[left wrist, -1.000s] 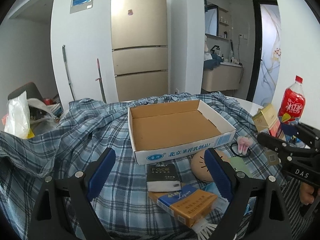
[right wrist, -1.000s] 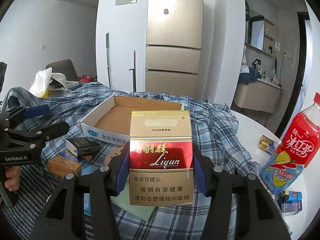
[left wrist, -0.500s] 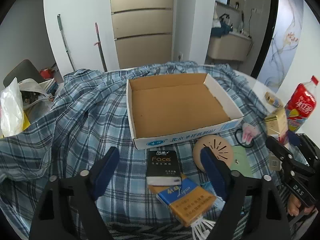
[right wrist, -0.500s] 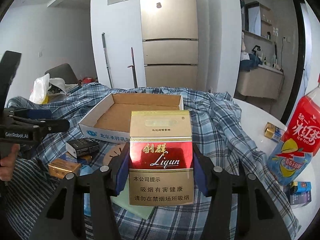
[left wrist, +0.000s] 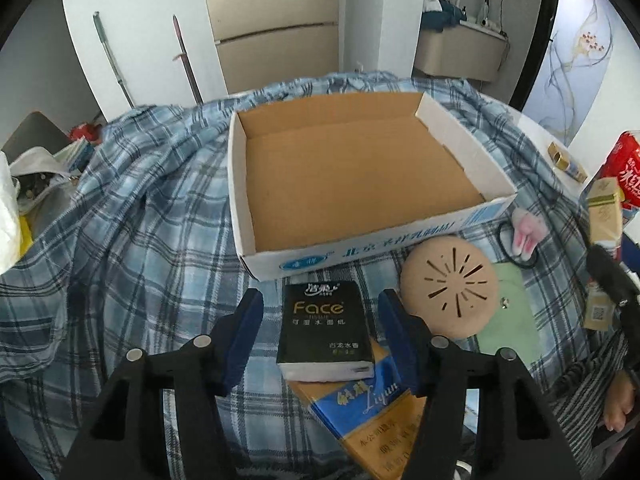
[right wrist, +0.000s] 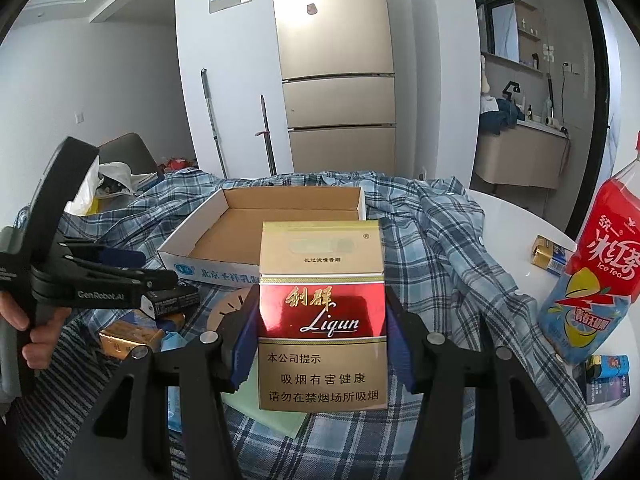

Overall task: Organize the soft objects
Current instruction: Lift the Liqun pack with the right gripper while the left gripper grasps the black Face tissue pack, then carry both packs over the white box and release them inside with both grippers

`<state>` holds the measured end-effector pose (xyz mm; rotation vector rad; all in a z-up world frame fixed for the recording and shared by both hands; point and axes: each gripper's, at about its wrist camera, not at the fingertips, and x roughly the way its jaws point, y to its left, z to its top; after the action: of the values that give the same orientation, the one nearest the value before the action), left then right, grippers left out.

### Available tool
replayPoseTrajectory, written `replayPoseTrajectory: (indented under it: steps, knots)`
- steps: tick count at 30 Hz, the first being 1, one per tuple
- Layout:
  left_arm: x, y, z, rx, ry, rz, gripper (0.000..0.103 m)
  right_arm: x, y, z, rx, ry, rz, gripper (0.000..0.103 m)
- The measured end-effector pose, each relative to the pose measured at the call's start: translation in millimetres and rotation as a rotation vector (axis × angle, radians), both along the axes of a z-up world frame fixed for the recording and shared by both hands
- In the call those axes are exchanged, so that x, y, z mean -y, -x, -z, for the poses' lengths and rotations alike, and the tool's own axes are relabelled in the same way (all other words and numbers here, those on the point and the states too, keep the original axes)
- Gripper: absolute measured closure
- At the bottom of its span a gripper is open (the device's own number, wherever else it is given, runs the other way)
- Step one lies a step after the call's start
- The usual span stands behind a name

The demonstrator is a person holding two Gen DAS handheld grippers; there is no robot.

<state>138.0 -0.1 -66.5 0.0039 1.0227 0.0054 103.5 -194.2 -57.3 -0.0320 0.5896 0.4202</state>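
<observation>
My left gripper [left wrist: 320, 314] is open, its blue pads on either side of a black Face tissue pack [left wrist: 325, 330] that lies on a blue and gold Liqun carton [left wrist: 372, 412]. An empty cardboard box [left wrist: 484, 216] stands just beyond on the plaid cloth. A round tan cushion [left wrist: 450, 286] lies right of the pack. My right gripper [right wrist: 320, 320] is shut on a red and gold Liqun carton [right wrist: 322, 316], held upright above the cloth. The box [right wrist: 188, 264] and the left gripper [right wrist: 120, 284] show in the right wrist view.
A red iced tea bottle [right wrist: 596, 276] stands at the right on the white table [right wrist: 516, 220]. Small boxes [right wrist: 552, 256] lie near it. A pink bunny hair tie [left wrist: 526, 232] and green sheet [left wrist: 508, 316] lie right of the cushion. A chair with bags [left wrist: 24, 172] is at the left.
My left gripper has tilted down and moved forward, so its pads now flank the black tissue pack. The right gripper still holds the red carton, nearly unmoved.
</observation>
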Motion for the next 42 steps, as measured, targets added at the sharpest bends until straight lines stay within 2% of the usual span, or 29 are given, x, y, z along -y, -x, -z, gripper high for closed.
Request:
replayPoseTrajectory:
  steps: [3, 8, 16, 22, 25, 29, 31, 42]
  knots:
    - [-3, -3, 10, -0.009, 0.012, 0.0, 0.04, 1, -1, 0, -0.005, -0.005, 0.003, 0.048]
    - [-3, -4, 24, -0.036, 0.025, 0.019, 0.05, -2, -5, 3, -0.03, 0.005, -0.004, 0.048]
    - [0, 5, 20, -0.008, 0.034, 0.043, 0.054, -1, -10, 7, -0.058, 0.0, -0.001, 0.048]
    - [5, 21, -5, 0.136, 0.02, 0.033, 0.054, 0, -11, 8, -0.063, -0.006, 0.003, 0.048]
    - [4, 33, -22, 0.265, 0.024, 0.037, 0.054, 1, -9, 6, -0.052, -0.009, 0.003, 0.048]
    - [5, 57, -39, 0.484, 0.023, 0.045, 0.054, 3, -6, 4, -0.035, -0.022, -0.001, 0.048]
    - [6, 61, -42, 0.546, 0.004, 0.051, 0.054, 4, -5, 3, -0.027, -0.028, 0.0, 0.048]
    - [7, 79, -60, 0.641, 0.016, 0.035, 0.054, 7, 3, -4, 0.021, -0.036, 0.007, 0.048]
